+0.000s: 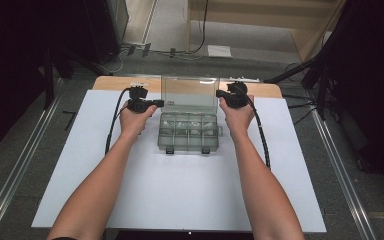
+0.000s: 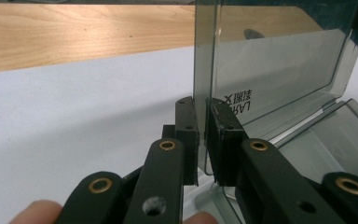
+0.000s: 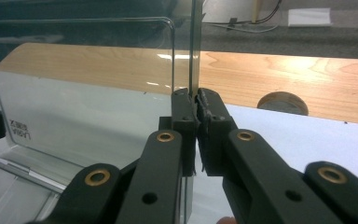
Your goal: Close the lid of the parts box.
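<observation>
Our left gripper [image 1: 156, 103] and right gripper [image 1: 220, 93] sat at the two side edges of the upright lid [image 1: 189, 93], one on each end. The box [image 1: 188, 131] lay open just below and between them on the white sheet [image 1: 180, 195], its compartments facing up. Our left hand [image 1: 136, 119] and right hand [image 1: 236, 116] rested either side of the box, cables trailing back along the forearms.

In the left gripper view, our left gripper [image 2: 201, 140] had its jaws nearly together, with the lid's [image 2: 270, 60] thin edge between the pads. The pads pressed or very nearly pressed that edge. The lid rose straight ahead of the jaws and stretched off to their right, a small printed label near its lower corner. The box's tray [image 2: 345, 135] lay to the right, lower down. The sheet [image 2: 74, 107] spread to the left, and the wooden table [image 2: 74, 32] lay beyond it.

In the right gripper view, our right gripper [image 3: 196, 126] was clamped tight on the lid's [image 3: 84, 102] other edge, pads squeezed against the pane. The lid ran off to the left of the jaws, with the tray [image 3: 9, 186] at lower left. The table [image 3: 284, 74] lay ahead.
</observation>
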